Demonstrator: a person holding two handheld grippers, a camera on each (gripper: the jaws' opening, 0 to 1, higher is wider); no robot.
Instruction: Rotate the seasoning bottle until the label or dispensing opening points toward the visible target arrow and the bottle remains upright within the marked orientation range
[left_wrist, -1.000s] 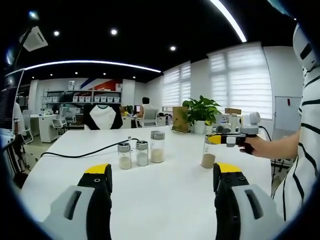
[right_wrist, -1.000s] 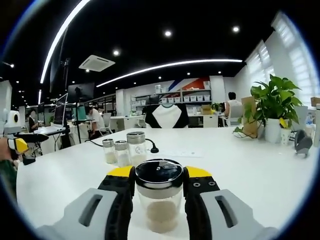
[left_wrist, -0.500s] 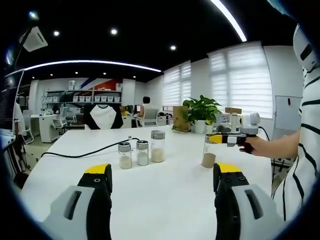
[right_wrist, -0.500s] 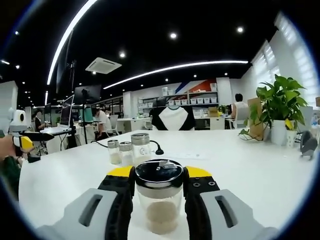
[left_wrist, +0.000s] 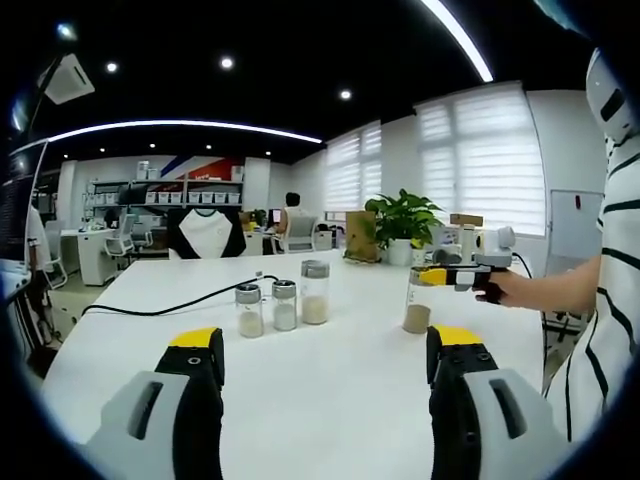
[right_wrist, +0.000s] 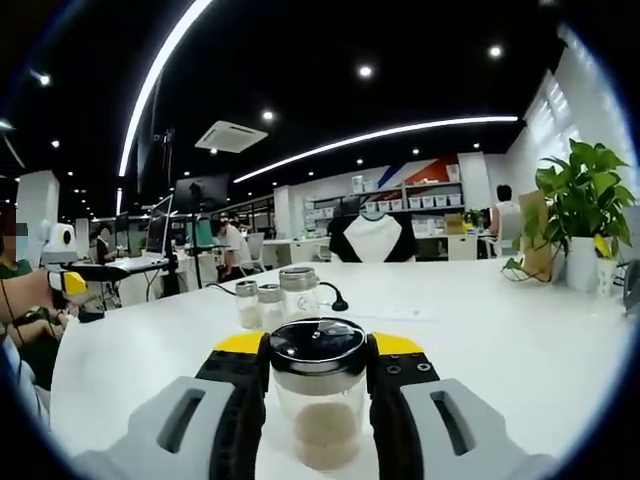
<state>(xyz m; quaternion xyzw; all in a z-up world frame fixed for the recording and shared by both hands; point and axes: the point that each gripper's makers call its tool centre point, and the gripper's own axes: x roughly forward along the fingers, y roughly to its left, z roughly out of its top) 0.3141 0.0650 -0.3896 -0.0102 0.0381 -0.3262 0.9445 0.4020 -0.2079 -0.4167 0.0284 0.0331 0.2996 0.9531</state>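
White table (left_wrist: 330, 390) carries everything; the seasoning bottle (right_wrist: 318, 400) stands upright on it, long axis vertical, right of three small jars (left_wrist: 285, 303). Right gripper (right_wrist: 318, 362) jaws clench the bottle just under its lid. Left gripper (left_wrist: 320, 375), farther from the bottle, gapes with nothing between its jaws.

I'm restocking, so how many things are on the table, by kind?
Seasoning bottles: 4, three grouped, one held in the right claw.
Potted plants: 1.
Black cables: 1.
Total: 6.
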